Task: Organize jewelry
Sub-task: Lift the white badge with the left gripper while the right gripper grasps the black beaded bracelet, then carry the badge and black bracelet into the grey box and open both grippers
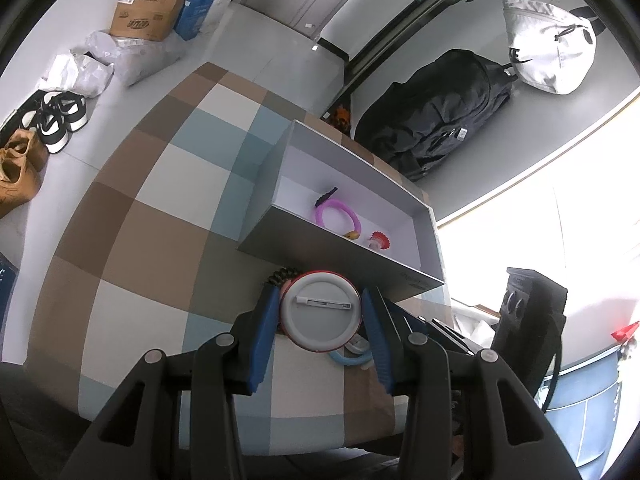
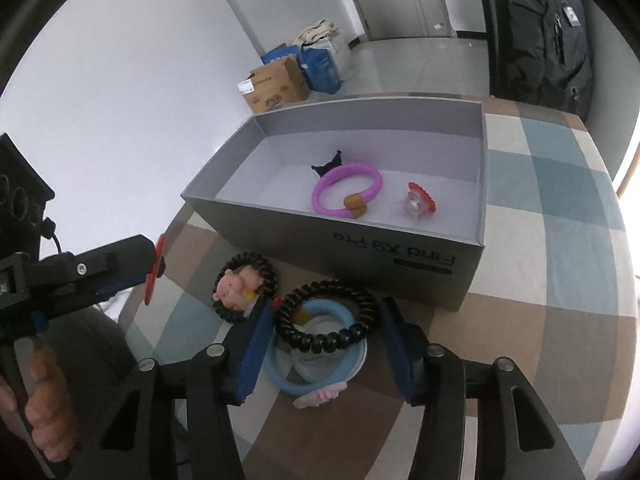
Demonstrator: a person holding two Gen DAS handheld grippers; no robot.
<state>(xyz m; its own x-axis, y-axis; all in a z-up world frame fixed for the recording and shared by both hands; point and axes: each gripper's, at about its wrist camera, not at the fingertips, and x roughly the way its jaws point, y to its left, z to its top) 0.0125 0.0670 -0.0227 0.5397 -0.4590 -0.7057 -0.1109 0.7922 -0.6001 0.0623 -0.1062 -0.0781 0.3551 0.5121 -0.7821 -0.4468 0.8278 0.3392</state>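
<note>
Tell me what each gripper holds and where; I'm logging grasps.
Left gripper pinches the badge by opposite edges of its rim. Right gripper straddles the black coil tie, one pad clear of it: nothing held.

The left hand-held gripper (image 1: pixel 322 316) points steeply downward, its blue pads clamped on either edge of a round red-rimmed badge (image 1: pixel 320 314). The right hand-held gripper (image 2: pixel 326 322) also angles down, its jaws partly apart astride a black coiled hair tie (image 2: pixel 328 320), the pads not visibly pressing it. A hand (image 2: pixel 44 416) grips the left gripper's handle.
</note>
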